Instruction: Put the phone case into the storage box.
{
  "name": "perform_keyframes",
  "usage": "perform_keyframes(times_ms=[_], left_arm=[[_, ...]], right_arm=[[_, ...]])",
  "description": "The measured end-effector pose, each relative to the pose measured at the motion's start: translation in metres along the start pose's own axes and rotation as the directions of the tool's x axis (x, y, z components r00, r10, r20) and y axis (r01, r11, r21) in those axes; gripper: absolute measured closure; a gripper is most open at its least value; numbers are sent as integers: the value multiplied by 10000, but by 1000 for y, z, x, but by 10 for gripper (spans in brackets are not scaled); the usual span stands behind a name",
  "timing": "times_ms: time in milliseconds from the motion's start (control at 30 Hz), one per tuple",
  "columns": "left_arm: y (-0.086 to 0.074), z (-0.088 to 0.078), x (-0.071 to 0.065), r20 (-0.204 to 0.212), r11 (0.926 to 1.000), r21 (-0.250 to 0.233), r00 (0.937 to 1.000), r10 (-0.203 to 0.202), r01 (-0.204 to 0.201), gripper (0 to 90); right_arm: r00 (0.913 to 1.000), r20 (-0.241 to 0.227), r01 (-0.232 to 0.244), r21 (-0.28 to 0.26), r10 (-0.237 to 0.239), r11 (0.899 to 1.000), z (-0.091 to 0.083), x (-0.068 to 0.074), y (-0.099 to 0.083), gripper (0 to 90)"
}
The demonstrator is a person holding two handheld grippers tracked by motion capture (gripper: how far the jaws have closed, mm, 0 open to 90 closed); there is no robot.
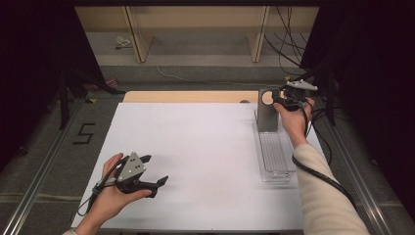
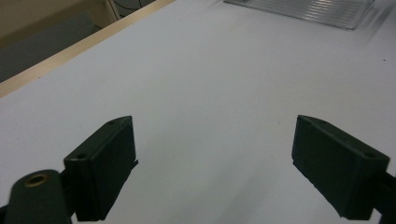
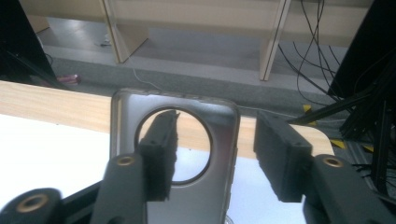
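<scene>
White sheet covers most of the desk (image 1: 205, 161), with a strip of pale wood along its far edge. At the near left, the left gripper (image 1: 155, 172) rests low over the sheet in the person's left hand (image 1: 110, 198), a grey three-cornered plate on top and a cable trailing back past the wrist; its jaws stand wide apart with nothing between them, and the left gripper view shows only bare white surface in the gap. Well apart from it, at the far right of the desk, a clear ribbed tray (image 1: 275, 156) lies lengthwise, and a grey metal plate with a round hole (image 1: 267, 111) stands upright at the tray's far end. The right gripper (image 1: 280, 99), held in the right hand (image 1: 295, 120), sits at the plate's top edge. In the right gripper view the plate (image 3: 219, 154) rises between the jaws, one jaw showing through the hole, the other off the plate's edge with a gap; the jaws stand partly open, not pressing on it.
</scene>
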State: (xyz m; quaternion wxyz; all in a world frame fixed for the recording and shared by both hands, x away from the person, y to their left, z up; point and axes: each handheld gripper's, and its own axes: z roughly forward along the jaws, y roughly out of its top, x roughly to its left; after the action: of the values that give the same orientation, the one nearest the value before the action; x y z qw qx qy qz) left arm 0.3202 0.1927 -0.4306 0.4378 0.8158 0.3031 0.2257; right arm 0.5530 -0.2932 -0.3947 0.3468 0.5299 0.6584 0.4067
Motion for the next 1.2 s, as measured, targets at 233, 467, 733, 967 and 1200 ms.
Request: perform_keyframes(times_ms=[233,467,733,967,1200], left_arm=[[0,0,0,8,10000,-30,10000,10,-10,131],[1,1,0,24,10000,-62,10000,-24,24,131],[1,0,1,-26,10000,-63,10000,-76,76,132],[0,0,1,-52,9999,-69,9999,-118,118,132],[-1,1,1,-55,9999,-39,9999,-124,124,131]], right_arm=[[10000,-21,48,-71,-48,10000,-5,2,2,424],[9998,-165,88,-91,-89,9999,-14,5,3,339],[9979,-476,439,172,-430,9989,-24,11,-3,271],[9956,-735,584,137,-573,9982,-38,15,-10,237],[9939,-1005,462,88,-451,9989,-56,17,-15,205]])
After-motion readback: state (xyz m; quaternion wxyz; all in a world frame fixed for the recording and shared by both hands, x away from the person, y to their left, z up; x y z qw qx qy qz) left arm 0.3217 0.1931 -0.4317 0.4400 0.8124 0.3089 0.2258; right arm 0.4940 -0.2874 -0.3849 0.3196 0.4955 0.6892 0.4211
